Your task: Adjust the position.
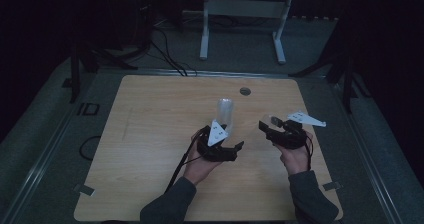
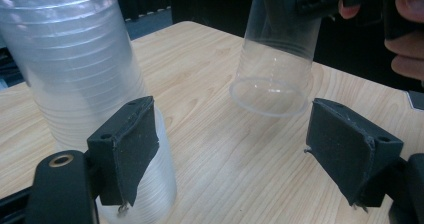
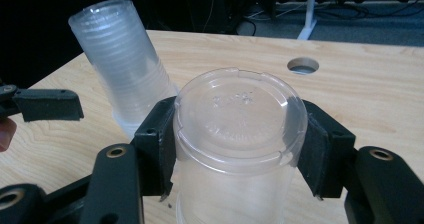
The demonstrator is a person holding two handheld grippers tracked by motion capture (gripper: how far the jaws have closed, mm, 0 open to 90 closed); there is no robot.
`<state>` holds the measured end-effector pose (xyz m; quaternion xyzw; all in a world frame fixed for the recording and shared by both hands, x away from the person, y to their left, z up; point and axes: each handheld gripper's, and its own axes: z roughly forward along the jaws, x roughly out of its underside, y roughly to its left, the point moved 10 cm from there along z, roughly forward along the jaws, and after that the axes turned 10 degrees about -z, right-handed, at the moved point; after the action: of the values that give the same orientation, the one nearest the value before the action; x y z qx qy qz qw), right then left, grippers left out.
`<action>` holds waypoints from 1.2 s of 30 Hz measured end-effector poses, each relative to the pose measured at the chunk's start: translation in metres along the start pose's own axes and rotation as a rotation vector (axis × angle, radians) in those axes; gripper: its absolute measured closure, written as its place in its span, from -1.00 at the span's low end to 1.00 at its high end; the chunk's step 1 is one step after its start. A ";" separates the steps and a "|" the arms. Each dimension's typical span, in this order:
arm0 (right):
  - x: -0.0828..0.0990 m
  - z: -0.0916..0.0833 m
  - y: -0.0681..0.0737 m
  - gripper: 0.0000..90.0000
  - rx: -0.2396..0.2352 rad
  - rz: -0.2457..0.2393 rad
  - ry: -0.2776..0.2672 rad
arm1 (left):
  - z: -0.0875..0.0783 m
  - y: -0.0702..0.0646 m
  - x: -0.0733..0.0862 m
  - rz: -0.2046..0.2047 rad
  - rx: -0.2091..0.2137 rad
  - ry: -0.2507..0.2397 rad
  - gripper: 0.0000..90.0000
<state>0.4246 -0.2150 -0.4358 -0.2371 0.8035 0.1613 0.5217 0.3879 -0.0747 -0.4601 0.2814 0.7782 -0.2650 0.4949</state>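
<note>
Your right gripper (image 3: 235, 149) has its jaws clamped on a single clear cup (image 3: 237, 129), gripped on both sides just below its base, mouth down, clear of the table (image 1: 150, 134). In the left gripper view that same cup (image 2: 275, 69) hangs with its rim just above the wood, not yet touching as far as the picture shows. The stack of cups (image 1: 225, 113) stands upside down near the middle of the table, just beside your left gripper (image 2: 240, 149); its jaws are parted wide, one pad lying against or just in front of the stack's lower side, the other well off in open air, so nothing is held there. The stack (image 3: 122, 69) leans a little in the right gripper view, though that may be the camera's tilt. Judged from this, the step in hand is separating one cup from the stack and setting it down to the right. The next move calls for lowering the cup until its rim sits flat, then easing the right jaws apart without dragging it. Light plastic tips easily, so release squarely. Keep the left jaws near the stack to steady it for the next pull.
</note>
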 end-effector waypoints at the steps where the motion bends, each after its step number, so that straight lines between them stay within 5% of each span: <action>1: 0.002 0.000 0.000 -0.10 -0.001 0.005 0.001 | 0.001 0.000 0.000 -0.001 0.000 -0.001 -0.55; 22: 0.029 0.000 -0.003 -0.09 -0.045 0.182 -0.026 | 0.013 -0.010 -0.001 0.012 0.020 0.012 -0.54; 36: 0.031 -0.001 0.003 -0.09 -0.076 0.207 -0.032 | 0.023 -0.017 0.002 0.021 0.055 0.020 -0.52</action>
<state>0.4117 -0.2200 -0.4642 -0.1698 0.8086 0.2485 0.5056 0.3893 -0.1024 -0.4686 0.3060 0.7725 -0.2782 0.4818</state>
